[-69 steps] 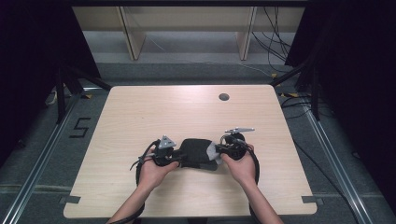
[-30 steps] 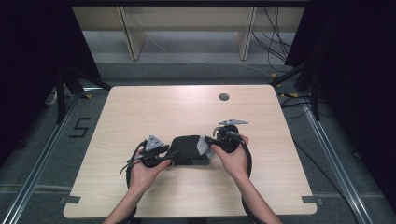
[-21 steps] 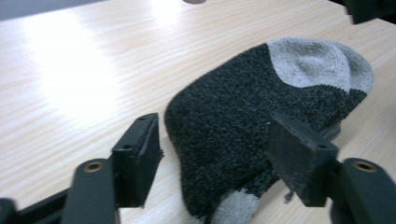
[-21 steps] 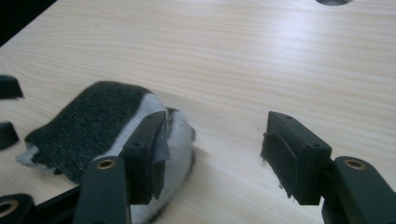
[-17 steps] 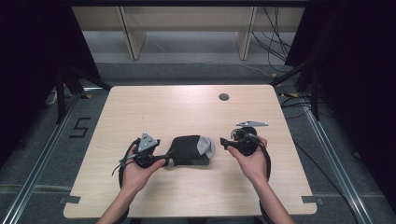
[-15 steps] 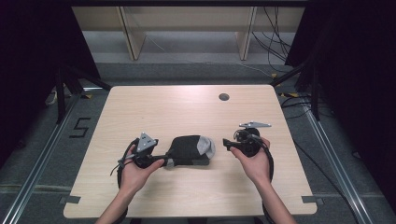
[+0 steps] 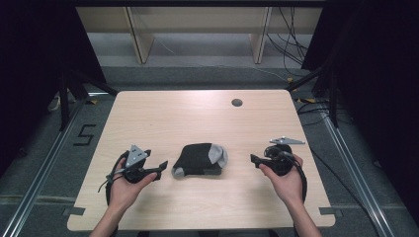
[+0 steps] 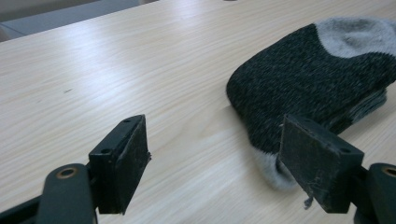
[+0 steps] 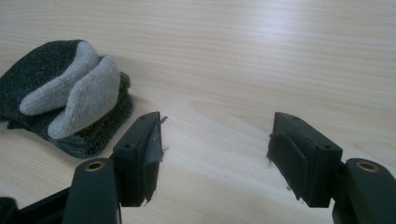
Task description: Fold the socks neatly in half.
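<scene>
A folded pair of dark grey socks (image 7: 199, 159) with light grey toes and heels lies on the wooden table (image 7: 197, 113), near its front middle. My left gripper (image 7: 163, 166) rests just left of the bundle, open, jaws apart with nothing between them. In the left gripper view the socks (image 8: 322, 79) lie ahead and to the right, behind the right jaw. My right gripper (image 7: 254, 159) sits further off to the right of the socks, open and empty. In the right gripper view the socks (image 9: 65, 98) lie at the left, light toes facing me.
A round cable hole (image 7: 236, 102) sits near the table's far edge. Beyond the table are a shelf frame (image 7: 197, 29) and loose cables (image 7: 291, 44) on the floor. Black curtains hang on both sides.
Both grippers have let go of the socks and drawn apart, left going left, right going further right. The folded bundle now lies alone between them.
</scene>
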The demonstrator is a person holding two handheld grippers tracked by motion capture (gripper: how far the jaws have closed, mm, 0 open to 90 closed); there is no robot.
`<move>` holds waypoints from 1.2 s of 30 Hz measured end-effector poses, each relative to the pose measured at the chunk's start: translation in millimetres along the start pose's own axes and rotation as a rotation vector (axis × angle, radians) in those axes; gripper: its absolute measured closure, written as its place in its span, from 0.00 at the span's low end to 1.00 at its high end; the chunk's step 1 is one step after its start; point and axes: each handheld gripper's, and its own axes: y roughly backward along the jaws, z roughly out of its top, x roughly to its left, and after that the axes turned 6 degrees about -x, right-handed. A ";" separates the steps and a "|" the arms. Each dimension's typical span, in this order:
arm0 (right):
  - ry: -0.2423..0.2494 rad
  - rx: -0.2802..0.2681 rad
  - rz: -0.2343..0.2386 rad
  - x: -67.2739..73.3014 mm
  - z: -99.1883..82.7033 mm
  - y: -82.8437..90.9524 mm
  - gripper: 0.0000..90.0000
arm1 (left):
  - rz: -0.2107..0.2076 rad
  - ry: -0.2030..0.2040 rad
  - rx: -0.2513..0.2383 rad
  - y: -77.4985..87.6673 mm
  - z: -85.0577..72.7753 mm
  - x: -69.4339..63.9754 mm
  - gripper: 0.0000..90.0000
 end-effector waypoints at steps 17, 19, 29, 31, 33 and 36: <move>-0.010 -0.006 -0.101 -47.0 -46.6 39.3 0.35 | 0.095 0.081 -0.053 43.2 -48.7 33.2 0.26; -0.006 -0.018 -0.090 -51.7 -53.3 41.7 0.35 | 0.107 0.083 -0.062 44.2 -54.1 33.9 0.26; -0.010 -0.097 -0.100 -54.2 -81.6 40.3 0.34 | 0.152 0.070 -0.123 46.0 -66.0 31.8 0.27; 0.021 -0.118 -0.105 -54.3 -82.8 39.5 0.33 | 0.155 0.069 -0.137 46.2 -67.9 31.5 0.27; 0.018 -0.144 -0.089 -53.6 -84.5 40.8 0.32 | 0.166 0.065 -0.150 47.4 -69.3 30.8 0.27; 0.045 -0.152 -0.113 -53.8 -87.9 40.7 0.31 | 0.176 0.068 -0.162 49.2 -69.8 30.5 0.27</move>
